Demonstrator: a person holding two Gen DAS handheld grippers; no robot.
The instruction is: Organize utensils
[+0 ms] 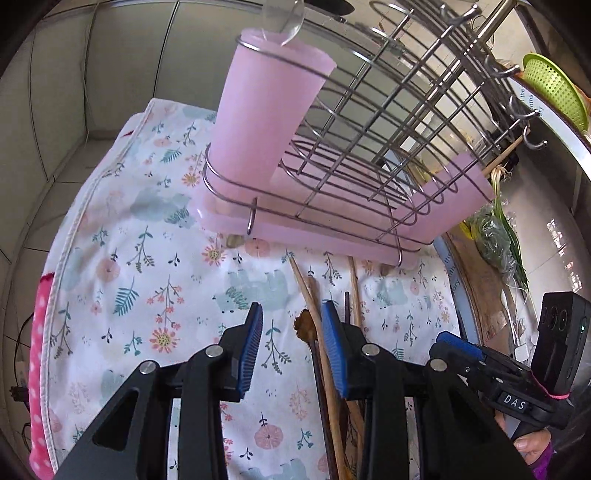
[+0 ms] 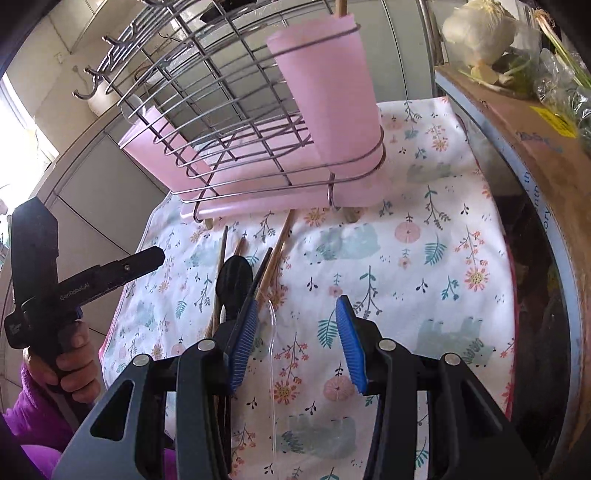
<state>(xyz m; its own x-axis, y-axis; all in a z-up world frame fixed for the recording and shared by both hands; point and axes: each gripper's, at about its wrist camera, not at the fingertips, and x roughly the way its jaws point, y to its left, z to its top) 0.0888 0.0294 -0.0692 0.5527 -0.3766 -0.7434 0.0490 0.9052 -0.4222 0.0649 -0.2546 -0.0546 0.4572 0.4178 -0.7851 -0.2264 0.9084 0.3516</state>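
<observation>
- A loose bundle of brown wooden chopsticks (image 1: 314, 295) lies on the floral-print cloth (image 1: 147, 258), just in front of the chrome wire utensil rack (image 1: 351, 147) at the cloth's far edge, apparently waiting to be sorted.
- Their long axes run roughly from the near edge toward the rack, tips fanning slightly at the far end.
- A black plastic spoon (image 2: 234, 277) lies among them, bowl toward the rack; a clear plastic utensil (image 2: 272, 350) lies alongside, same heading.
- The pink plastic cup (image 1: 266, 110) stands upright in the rack's wire ring, mouth up, a likely destination; one clear spoon (image 1: 291, 18) already sits in it.
- The left gripper (image 1: 291, 350) hovers released, its right pad over the bundle.
- The right gripper (image 2: 295, 339) is likewise spread wide and empty, straddling the clear utensil.
</observation>
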